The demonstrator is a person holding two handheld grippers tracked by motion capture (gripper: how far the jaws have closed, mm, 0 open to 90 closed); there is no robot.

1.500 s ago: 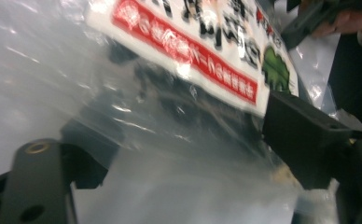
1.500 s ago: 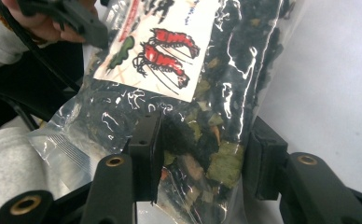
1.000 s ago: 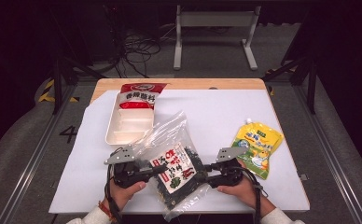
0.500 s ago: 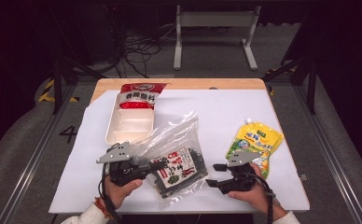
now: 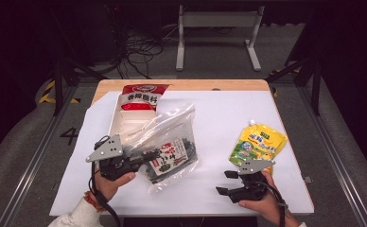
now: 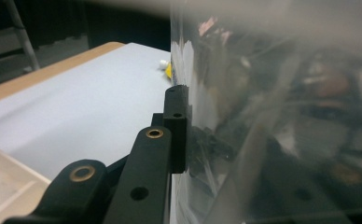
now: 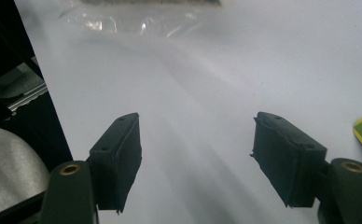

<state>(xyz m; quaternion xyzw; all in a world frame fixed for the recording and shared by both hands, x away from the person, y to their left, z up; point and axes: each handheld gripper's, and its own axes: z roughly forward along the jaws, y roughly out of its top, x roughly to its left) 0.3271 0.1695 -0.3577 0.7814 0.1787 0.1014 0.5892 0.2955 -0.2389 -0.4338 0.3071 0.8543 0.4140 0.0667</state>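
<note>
Left claw gripping a clear bag over the white worktop, right claw standing released.

The left claw [image 5: 141, 160] is clenching on the edge of the clear plastic bag [image 5: 172, 142], which is holding a dark printed packet [image 5: 170, 158] and is lying near the middle of the worktop [image 5: 219, 113], partly overlapping a shallow white tray [image 5: 125, 125]. In the left gripper view the bag [image 6: 272, 121] is pressing against the near jaw. The right claw [image 5: 225, 183] is resting near the front edge, its jaws standing wide apart over bare surface [image 7: 193, 140]. A yellow spout pouch [image 5: 258, 145] is lying just behind it, and a red-and-white packet [image 5: 141, 97] is sitting at the tray's far end.
</note>
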